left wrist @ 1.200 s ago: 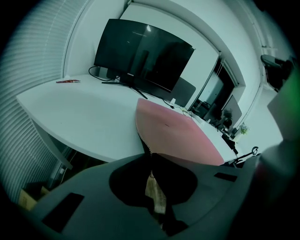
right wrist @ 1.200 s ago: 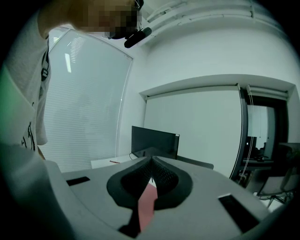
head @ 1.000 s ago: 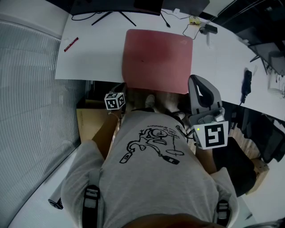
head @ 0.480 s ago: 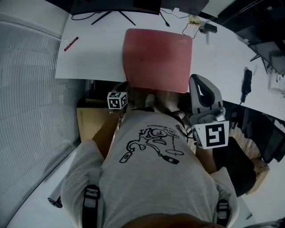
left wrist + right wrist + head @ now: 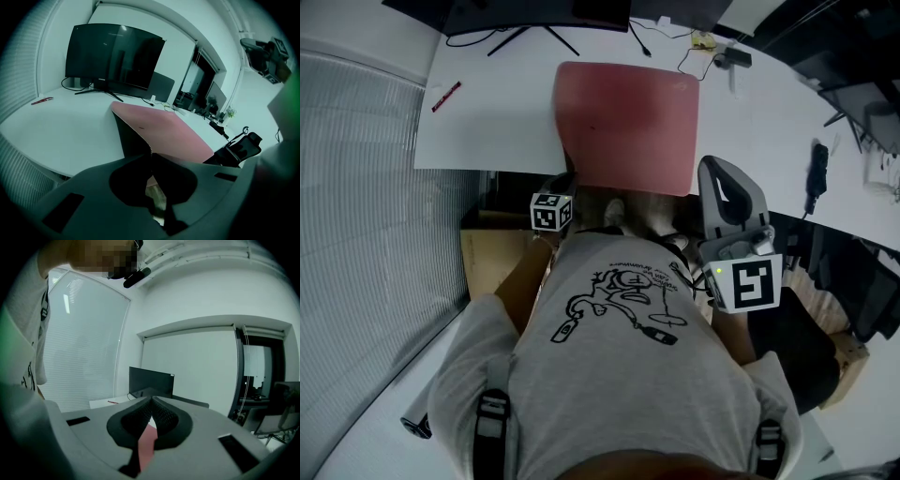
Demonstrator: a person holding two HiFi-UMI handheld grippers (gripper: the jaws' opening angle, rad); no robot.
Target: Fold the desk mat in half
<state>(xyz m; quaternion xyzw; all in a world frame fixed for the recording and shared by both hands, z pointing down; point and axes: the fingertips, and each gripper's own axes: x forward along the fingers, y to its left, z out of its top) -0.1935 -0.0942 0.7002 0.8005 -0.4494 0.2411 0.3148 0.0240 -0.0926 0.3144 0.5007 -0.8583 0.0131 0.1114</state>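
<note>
A pink desk mat (image 5: 628,122) lies on the white desk (image 5: 497,112), its near edge hanging over the desk's front. In the left gripper view the mat (image 5: 164,131) runs into the jaw tips with its dark underside showing at the lifted near-left corner. My left gripper (image 5: 151,153) is shut on that corner; in the head view it (image 5: 565,187) sits at the mat's near left, with its marker cube (image 5: 551,212) just below. My right gripper (image 5: 705,173) stands at the mat's near-right corner. Its jaws (image 5: 152,399) meet at the tips with a pink strip of mat (image 5: 146,444) between them.
A dark monitor (image 5: 112,56) on a splayed stand sits at the desk's back. A red pen (image 5: 447,96) lies far left. Cables (image 5: 712,47) trail at the back right, and a black object (image 5: 818,173) lies on the right. A cardboard box (image 5: 487,253) stands under the desk.
The left gripper's marker cube has shifted slightly right and toward the desk. The mat's near edge has moved a little further from me. The right gripper has barely moved.
</note>
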